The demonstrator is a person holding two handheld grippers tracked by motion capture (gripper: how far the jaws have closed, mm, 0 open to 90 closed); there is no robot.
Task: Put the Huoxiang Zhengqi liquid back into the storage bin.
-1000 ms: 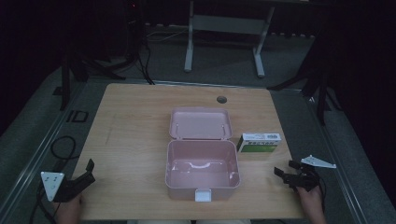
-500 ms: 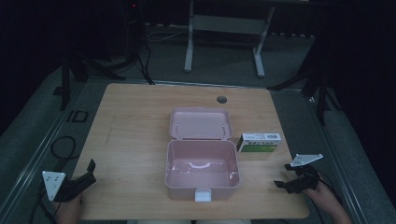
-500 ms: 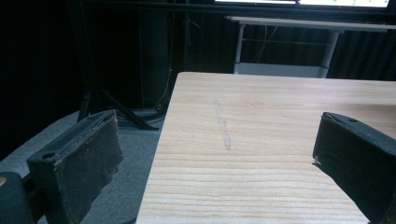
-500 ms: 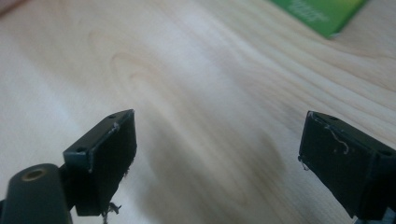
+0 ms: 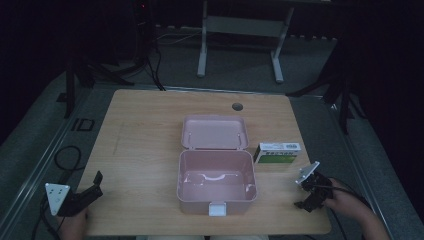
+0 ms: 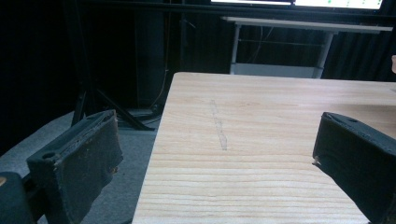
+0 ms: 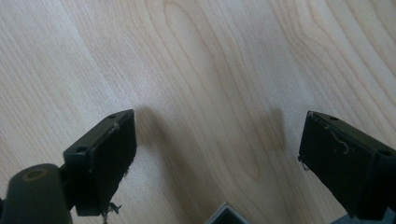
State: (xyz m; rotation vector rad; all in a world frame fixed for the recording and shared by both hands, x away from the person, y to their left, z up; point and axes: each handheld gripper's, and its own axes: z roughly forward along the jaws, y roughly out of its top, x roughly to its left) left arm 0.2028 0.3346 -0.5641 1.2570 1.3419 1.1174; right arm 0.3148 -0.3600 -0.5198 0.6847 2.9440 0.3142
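High view: left hand [image 5: 74, 225] low at the near-left corner of the wooden table [image 5: 150, 130], entering from the bottom edge. Left gripper [image 5: 95, 185] held over that corner, jaws spread and aimed toward the table's middle, nothing between them, grey three-cornered plate [image 5: 56, 196] on its outer side. Right hand [image 5: 345, 200] at the near-right edge, wrist angled inward. Right gripper [image 5: 305, 195] tipped downward toward the table top, its own grey plate raised; jaw spacing not readable from this angle. Pink box [image 5: 216, 181] at table centre, lid [image 5: 215, 132] laid open and flat behind it, white latch at the near wall. Green and white carton [image 5: 276, 153] just beside the box's right wall, well apart from both grippers.

Left gripper view: jaws wide apart, empty, black pads [image 6: 93, 158] worn at the edges. Bare wood between them, table edge and dark floor to the left.

Right gripper view: camera pointed almost straight down at the wood grain. Jaws wide apart, holding nothing; contact with the table surface cannot be told.
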